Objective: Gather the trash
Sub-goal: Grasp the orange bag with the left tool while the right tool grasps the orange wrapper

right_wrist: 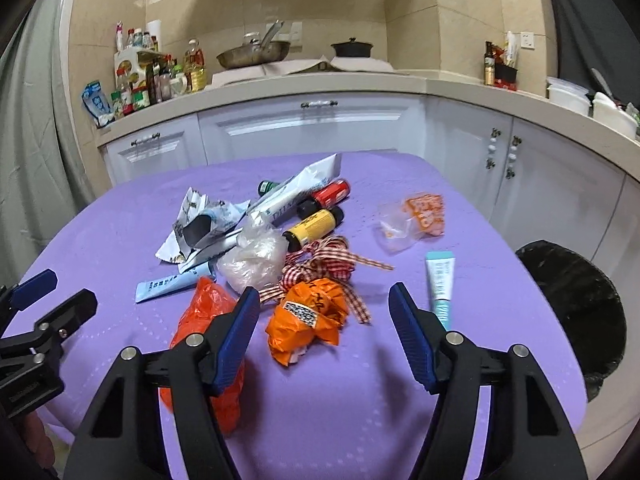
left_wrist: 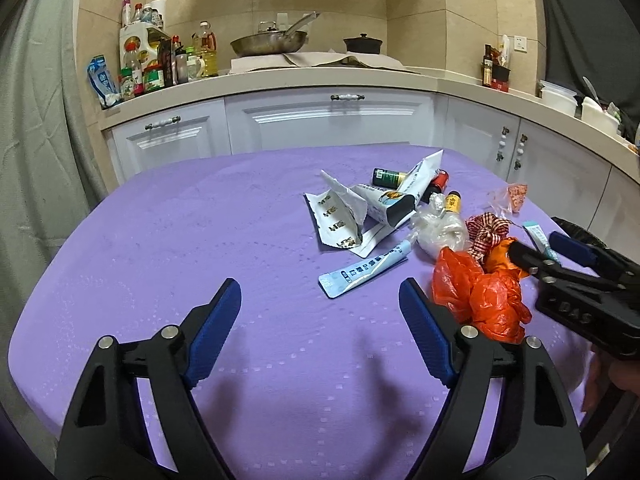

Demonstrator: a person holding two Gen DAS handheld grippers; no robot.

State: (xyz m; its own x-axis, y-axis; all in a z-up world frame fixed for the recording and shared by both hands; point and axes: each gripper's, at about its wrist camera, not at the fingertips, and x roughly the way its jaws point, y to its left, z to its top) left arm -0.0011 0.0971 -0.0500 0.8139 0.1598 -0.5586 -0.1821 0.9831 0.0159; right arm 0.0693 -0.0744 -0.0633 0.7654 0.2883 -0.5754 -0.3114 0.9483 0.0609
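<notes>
Left gripper (left_wrist: 320,300): jaws apart, nothing between the blue pads, over bare purple tablecloth (left_wrist: 180,240).
Right gripper (right_wrist: 324,312): jaws apart, not clamped; crumpled orange printed plastic bag (right_wrist: 306,320) lies between and just beyond the fingers.
Trash pile: on the cloth's far right part, including red plastic bag (left_wrist: 476,296), red-and-white checked ribbon (right_wrist: 320,264), clear plastic wad (right_wrist: 254,260), light-blue tube (left_wrist: 360,272), yellow-labelled small bottle (right_wrist: 314,226), torn white wrappers (left_wrist: 340,216).
Bin: black-lined round bin (right_wrist: 576,312) beside the table's right edge.
</notes>
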